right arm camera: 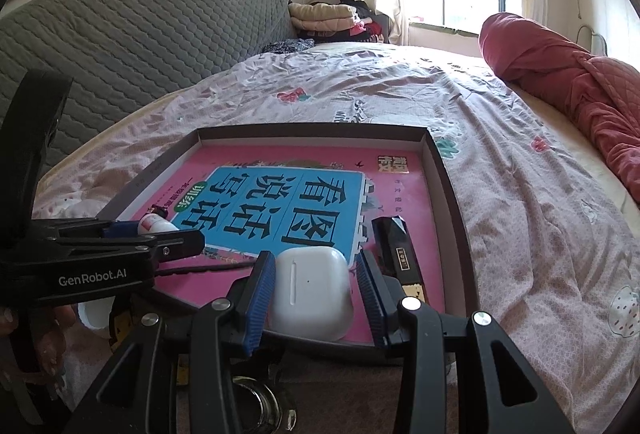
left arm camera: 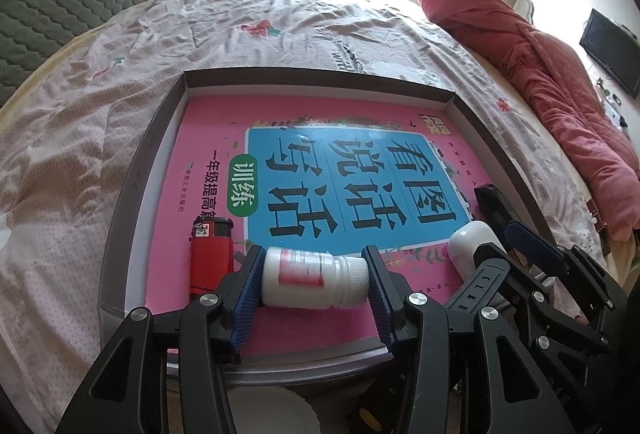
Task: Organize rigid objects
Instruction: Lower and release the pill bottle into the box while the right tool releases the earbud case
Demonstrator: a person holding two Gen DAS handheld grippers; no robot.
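A shallow brown tray (left arm camera: 140, 169) lies on the bed with a pink and blue book (left arm camera: 208, 137) flat inside it. My left gripper (left arm camera: 312, 286) is shut on a white pill bottle (left arm camera: 312, 280) with a red label, held sideways low over the book's near edge. To its right, my right gripper (right arm camera: 314, 294) is shut on a white earbud case (right arm camera: 312, 290) at the tray's (right arm camera: 448, 193) front edge. A red lighter (left arm camera: 210, 258) with a black cap lies on the book left of the bottle. A black bar-shaped item (right arm camera: 396, 250) lies right of the case.
The tray sits on a wrinkled pink floral sheet (left arm camera: 80, 137). A rolled red quilt (left arm camera: 552, 73) lies along the right side and a grey padded headboard (right arm camera: 140, 29) stands at the left. A white round dish (left arm camera: 276, 410) and a glass (right arm camera: 260, 402) sit below the grippers. A hand (right arm camera: 36, 346) holds the left gripper.
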